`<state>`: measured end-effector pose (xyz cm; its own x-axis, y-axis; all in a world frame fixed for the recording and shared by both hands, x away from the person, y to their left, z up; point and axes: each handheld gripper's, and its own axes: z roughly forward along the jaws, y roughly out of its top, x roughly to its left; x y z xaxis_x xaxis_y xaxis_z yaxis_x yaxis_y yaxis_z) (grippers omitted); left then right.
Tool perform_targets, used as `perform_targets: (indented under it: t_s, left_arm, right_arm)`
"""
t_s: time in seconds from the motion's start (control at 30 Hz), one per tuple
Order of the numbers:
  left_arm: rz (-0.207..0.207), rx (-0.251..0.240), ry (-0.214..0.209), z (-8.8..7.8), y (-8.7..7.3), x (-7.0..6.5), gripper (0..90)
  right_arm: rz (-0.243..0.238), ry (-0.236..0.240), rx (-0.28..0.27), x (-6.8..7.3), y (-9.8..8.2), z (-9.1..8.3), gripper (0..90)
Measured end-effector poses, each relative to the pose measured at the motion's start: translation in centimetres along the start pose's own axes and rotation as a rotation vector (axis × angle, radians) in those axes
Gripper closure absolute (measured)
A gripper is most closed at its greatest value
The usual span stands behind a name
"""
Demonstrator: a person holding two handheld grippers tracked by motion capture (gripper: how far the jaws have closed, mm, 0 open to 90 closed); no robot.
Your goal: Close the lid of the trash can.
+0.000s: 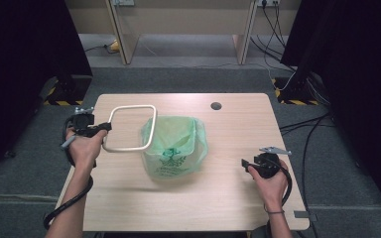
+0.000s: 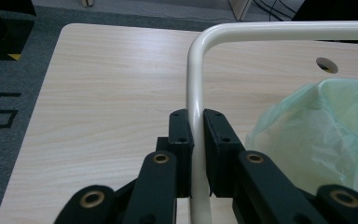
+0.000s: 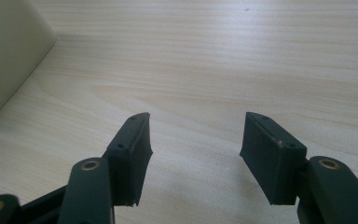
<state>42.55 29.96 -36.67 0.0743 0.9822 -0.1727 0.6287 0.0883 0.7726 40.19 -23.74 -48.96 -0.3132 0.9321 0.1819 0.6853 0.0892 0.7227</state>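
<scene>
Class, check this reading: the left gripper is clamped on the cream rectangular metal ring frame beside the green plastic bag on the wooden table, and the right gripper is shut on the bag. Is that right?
Not quite. The right gripper holds nothing: the right gripper view shows its jaws open over the bare wooden table. The left gripper is indeed clamped on the cream rectangular metal ring frame, beside the green plastic bag.

The left tongs are held level, pointing toward the right hand's side, jaws clamped nearly together. The right tongs rest low, pointing back toward the left, jaws spread wide. Both forearms enter from the near edge.
</scene>
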Motion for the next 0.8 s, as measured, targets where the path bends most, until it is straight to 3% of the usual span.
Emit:
perform_targets:
  t_s: [0.8]
  left_arm:
    - [0.012, 0.007, -0.004, 0.4, 0.3, -1.1, 81.3]
  right_arm:
    - [0.001, 0.001, 0.0, -0.1, -0.1, 0.0, 42.2]
